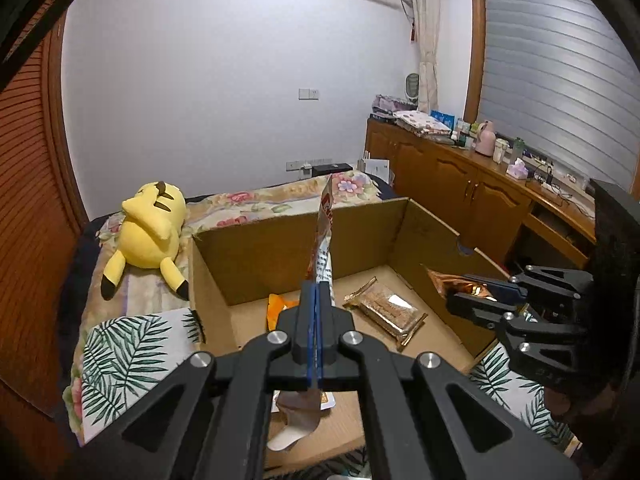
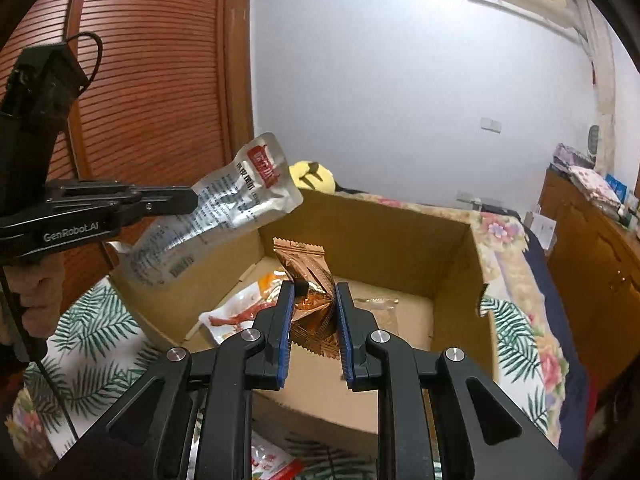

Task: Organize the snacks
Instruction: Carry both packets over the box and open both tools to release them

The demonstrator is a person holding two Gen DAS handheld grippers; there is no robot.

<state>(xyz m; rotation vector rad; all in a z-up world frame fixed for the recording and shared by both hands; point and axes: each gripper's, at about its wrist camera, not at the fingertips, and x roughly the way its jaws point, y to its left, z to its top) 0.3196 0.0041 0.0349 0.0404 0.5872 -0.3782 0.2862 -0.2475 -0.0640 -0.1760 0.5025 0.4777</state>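
over an open cardboard box (image 2: 452, 252) on a bed, the left gripper (image 1: 316, 300) pinches a silver pouch (image 2: 224, 208); the right gripper (image 2: 312, 300) squeezes a copper packet (image 2: 310, 280). both look light, crinkly, slippery; hold by sealed edges.

Two grippers are in view: the left gripper (image 1: 316, 292) and the right gripper (image 2: 312, 292), each pinching one packet. There is one cardboard box (image 2: 452, 248). Snack packets visible come to five: one silver pouch with a red label (image 2: 236, 200), one copper foil packet (image 2: 310, 276), one clear-wrapped bar with gold ends (image 1: 386, 306) and one orange-and-white packet printed with chicken feet (image 2: 236, 316) on the box floor, and one red-and-white packet (image 2: 272, 462) outside the box. One yellow plush toy (image 1: 150, 232) lies on the bed.
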